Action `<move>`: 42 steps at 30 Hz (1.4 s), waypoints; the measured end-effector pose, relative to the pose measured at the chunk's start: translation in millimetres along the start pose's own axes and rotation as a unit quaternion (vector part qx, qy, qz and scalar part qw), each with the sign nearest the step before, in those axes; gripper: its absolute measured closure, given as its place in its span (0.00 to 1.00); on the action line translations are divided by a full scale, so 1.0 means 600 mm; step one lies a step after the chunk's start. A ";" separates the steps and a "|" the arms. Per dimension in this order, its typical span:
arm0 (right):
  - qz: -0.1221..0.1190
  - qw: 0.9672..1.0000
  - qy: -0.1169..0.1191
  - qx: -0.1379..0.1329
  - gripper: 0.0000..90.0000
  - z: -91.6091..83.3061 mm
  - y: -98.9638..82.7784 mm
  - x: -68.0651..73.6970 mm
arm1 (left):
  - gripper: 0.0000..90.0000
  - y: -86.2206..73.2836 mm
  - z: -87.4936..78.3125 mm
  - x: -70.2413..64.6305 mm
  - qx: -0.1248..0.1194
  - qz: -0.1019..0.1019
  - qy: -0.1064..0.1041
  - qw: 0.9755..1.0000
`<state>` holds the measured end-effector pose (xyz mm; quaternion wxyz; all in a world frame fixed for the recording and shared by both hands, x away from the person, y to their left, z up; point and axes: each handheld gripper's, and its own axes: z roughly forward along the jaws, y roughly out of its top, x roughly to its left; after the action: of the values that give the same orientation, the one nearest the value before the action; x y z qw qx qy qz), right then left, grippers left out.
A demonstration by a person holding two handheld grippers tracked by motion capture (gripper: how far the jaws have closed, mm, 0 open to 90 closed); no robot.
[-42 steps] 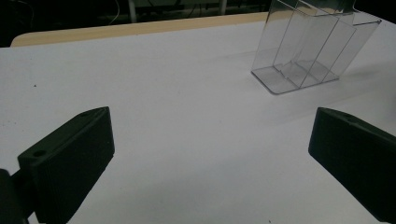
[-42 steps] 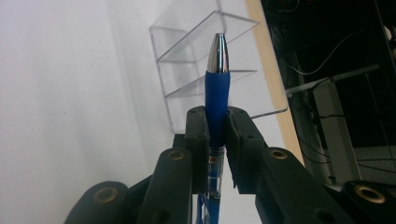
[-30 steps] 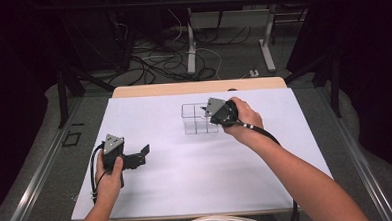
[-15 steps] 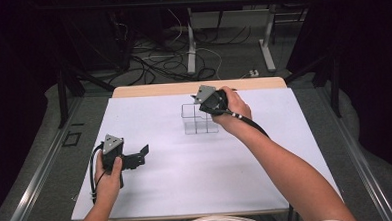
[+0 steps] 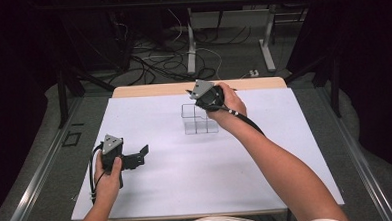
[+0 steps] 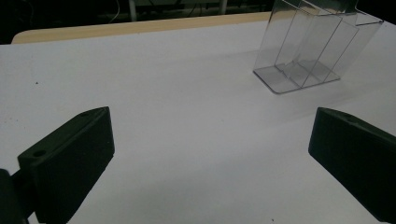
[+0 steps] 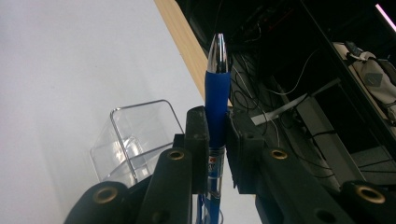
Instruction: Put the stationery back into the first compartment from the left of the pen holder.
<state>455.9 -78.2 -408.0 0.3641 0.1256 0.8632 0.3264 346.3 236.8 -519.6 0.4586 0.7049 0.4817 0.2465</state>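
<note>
Pen (image 7: 217,88) label too small to read.

You see a clear, glossy plastic organizer (image 6: 306,51) on a matt white table sheet (image 5: 186,161) edged in pale wood. Your pen (image 7: 217,88) shows a blue rubbery grip, shiny metal tip; matt black jaws.

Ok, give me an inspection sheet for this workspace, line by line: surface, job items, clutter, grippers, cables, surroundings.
Surface: white table top, bare wood strip along its far edge.
Job's things: clear divided organizer standing upright on the table; blue pen with a silver tip.
Clutter: nothing seen.
Grippers: right gripper shut on the pen, held beside the organizer's far rim; left gripper open and holding nothing, low over the table's near left.
Cables: a black cable trails from the left gripper; loose cables lie on the floor beyond the table.
Surroundings: dark room, desk legs behind.
</note>
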 end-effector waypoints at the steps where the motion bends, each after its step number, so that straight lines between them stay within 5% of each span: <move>1: 0.002 1.000 -0.002 -0.001 0.88 0.000 0.002 0.000 | 0.00 0.000 0.000 0.000 0.000 0.000 -0.001 1.000; 15: 0.010 0.999 0.013 -0.033 0.88 0.019 0.030 0.011 | 0.00 0.000 -0.004 0.002 -0.004 -0.001 0.001 1.000; 42: 0.027 0.998 0.043 -0.049 0.88 0.056 0.067 0.037 | 0.00 0.002 -0.007 0.003 -0.010 -0.002 -0.004 1.000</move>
<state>463.2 -22.2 -411.5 0.3238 0.1170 0.8571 0.3833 344.5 240.2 -516.7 0.4681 0.7004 0.4785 0.2476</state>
